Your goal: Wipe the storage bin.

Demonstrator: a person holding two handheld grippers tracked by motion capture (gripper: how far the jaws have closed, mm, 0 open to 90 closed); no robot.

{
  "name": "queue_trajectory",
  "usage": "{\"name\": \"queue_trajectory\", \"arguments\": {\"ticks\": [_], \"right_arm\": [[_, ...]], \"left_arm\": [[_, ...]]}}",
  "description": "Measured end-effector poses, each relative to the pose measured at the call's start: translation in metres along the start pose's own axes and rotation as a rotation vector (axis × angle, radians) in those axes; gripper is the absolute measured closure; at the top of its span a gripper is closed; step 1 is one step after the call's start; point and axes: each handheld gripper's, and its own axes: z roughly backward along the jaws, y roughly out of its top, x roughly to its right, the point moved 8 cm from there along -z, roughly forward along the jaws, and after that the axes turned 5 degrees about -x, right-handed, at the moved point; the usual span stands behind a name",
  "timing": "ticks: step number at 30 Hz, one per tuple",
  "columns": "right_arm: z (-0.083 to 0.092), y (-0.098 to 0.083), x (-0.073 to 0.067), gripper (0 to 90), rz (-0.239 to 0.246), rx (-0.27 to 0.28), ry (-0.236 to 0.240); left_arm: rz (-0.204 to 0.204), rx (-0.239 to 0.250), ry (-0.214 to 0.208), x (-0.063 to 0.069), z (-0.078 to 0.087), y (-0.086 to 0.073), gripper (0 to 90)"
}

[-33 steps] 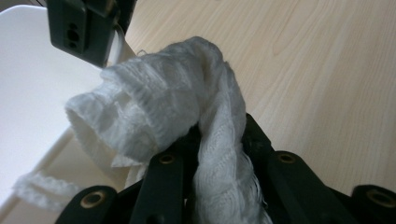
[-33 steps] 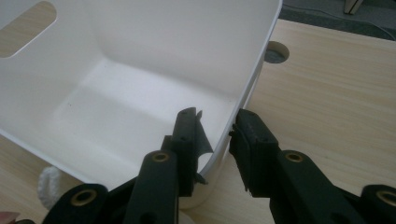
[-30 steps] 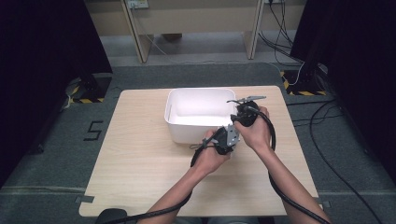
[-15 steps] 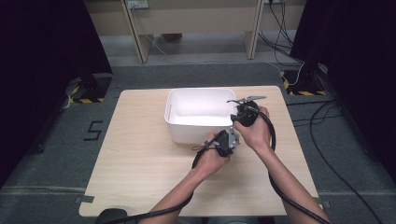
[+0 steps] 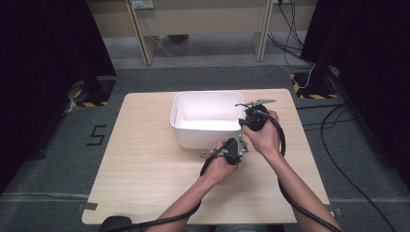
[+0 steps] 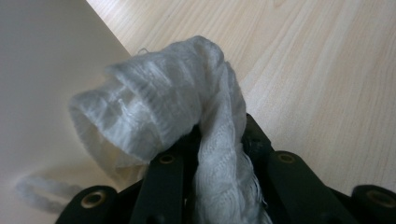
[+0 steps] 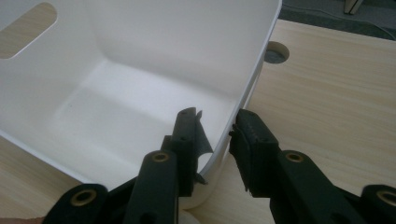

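Standing on the wooden table (image 5: 145,169), the white bin (image 5: 205,118) looks empty inside. The right gripper (image 7: 215,133) clamps its near-right rim. Just beside the bin's outer wall, the left gripper (image 6: 219,154) is closed on a white knitted cloth (image 6: 163,107).

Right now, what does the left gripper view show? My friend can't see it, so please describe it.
The left tongs are shut on a white knitted cloth, which bunches up above their black jaws. It hangs beside the pale outer wall of the white bin, over the light wooden table.
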Motion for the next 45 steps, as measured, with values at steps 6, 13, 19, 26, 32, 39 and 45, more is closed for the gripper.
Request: {"name": "queue_trajectory", "arguments": {"ticks": [6, 13, 19, 26, 32, 39, 45], "right_arm": [[0.0, 0.0, 0.0, 70.3, 0.002, 0.004, -0.002], [-0.004, 0.0, 0.001, 63.2, -0.009, 0.013, 0.013], [-0.006, -0.001, 0.0, 57.6, -0.024, 0.013, 0.005], [-0.001, 0.003, 0.004, 55.4, -0.062, 0.025, 0.0], [-0.003, 0.002, 0.004, 54.8, -0.071, 0.015, -0.008], [-0.004, 0.005, 0.001, 60.5, -0.064, -0.014, -0.045], [-0.007, 0.004, -0.001, 70.8, -0.054, -0.053, -0.055]], "left_arm": [[0.013, -0.002, -0.013, 0.0, 0.002, 0.0, 74.2], [0.048, 0.029, -0.046, 0.002, 0.024, 0.001, 74.2], [0.087, 0.069, -0.049, -0.002, 0.055, -0.003, 74.2], [0.14, 0.092, -0.033, -0.018, 0.098, -0.029, 74.2], [0.221, 0.118, 0.028, -0.042, 0.132, -0.056, 74.2], [0.335, 0.168, 0.13, -0.088, 0.191, -0.101, 74.1], [0.399, 0.164, 0.236, -0.121, 0.222, -0.13, 73.9]]}}
